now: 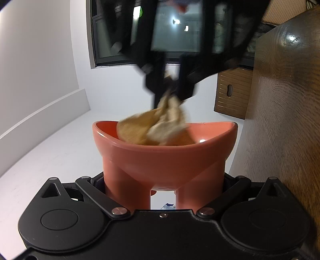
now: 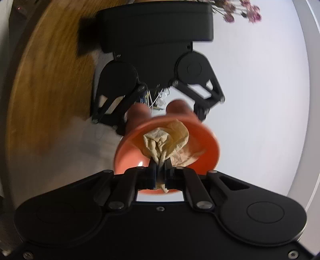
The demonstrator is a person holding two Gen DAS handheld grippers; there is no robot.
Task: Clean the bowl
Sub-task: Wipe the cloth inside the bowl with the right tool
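My left gripper is shut on the legs of a salmon-pink footed bowl and holds it up, with the bowl's mouth facing away from that camera. A crumpled beige cloth lies bunched inside the bowl. The blurred right gripper comes down from above, shut on the cloth's gathered top. In the right wrist view the right gripper pinches the cloth against the inside of the bowl. Behind the bowl, the left gripper clamps the legs from both sides.
A dark wooden tabletop fills the right side of the left wrist view, with a slatted wooden box and a dark window beyond. In the right wrist view a wooden surface lies at the left and dried pink flowers at the top.
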